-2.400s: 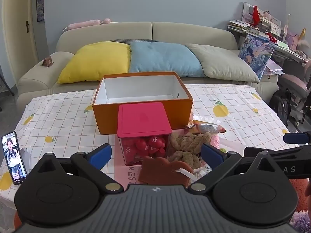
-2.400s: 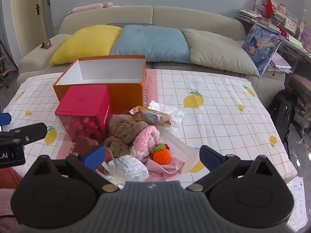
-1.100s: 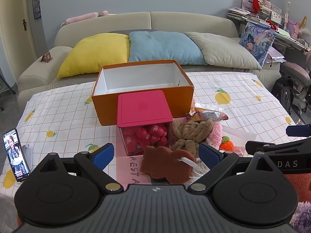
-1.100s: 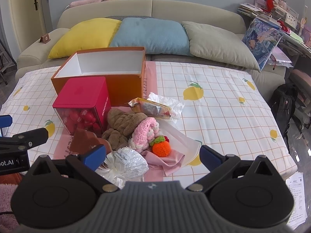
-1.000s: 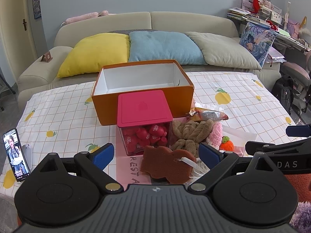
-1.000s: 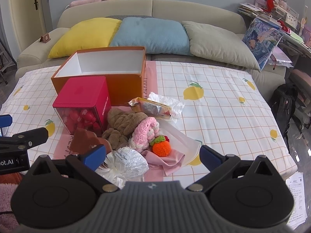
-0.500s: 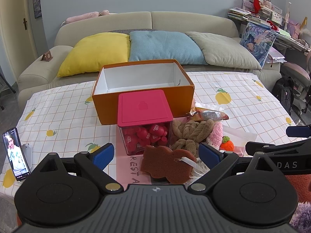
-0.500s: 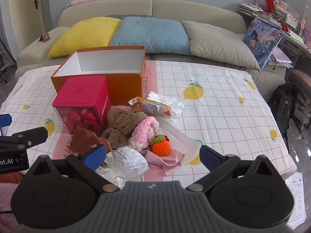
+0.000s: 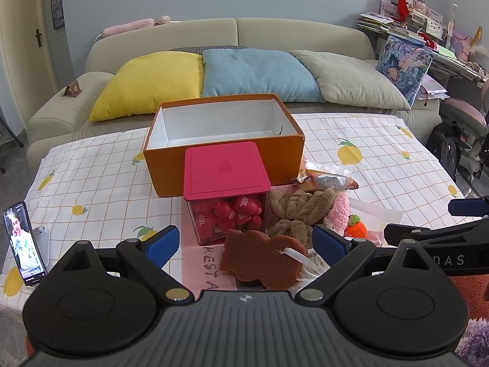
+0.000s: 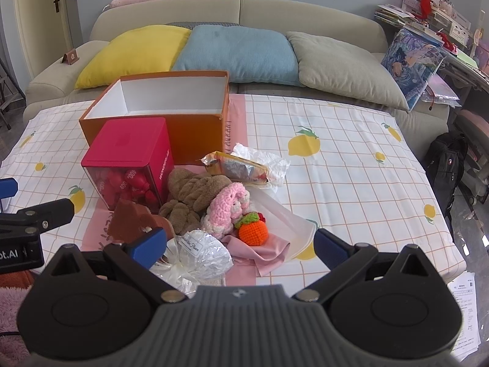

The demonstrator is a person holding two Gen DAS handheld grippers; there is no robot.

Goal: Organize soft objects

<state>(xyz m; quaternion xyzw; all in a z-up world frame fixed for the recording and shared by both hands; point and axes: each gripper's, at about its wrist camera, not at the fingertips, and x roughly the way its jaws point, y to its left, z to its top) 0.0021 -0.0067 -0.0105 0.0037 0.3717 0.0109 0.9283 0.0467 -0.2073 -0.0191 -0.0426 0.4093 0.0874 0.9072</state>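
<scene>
A beige sofa [image 9: 275, 33] with yellow, blue and grey cushions stands behind a table [image 9: 382, 165] under a lemon-print checked cloth. An open orange box [image 9: 224, 140] sits mid-table, its white inside showing. Touching its near wall is a clear tub [image 9: 226, 197] with a pink lid, holding red pieces. Just right of the tub lies the pile of soft things: a brown plush twist [image 10: 195, 197], a pink crochet toy [image 10: 227, 209], an orange crochet fruit [image 10: 253, 231] on a pink cloth [image 10: 259, 252], and a brown sponge [image 9: 262, 258] nearest the camera. A foil snack packet [image 10: 237, 166] lies behind the pile, and a clear wrapped bundle [image 10: 203, 255] in front. A phone [image 9: 24, 246] stands propped at the table's left edge. The left gripper [image 9: 246, 243] hangs over the near edge with fingers spread wide, holding nothing; the right gripper [image 10: 240, 246] beside it is likewise spread and empty.
</scene>
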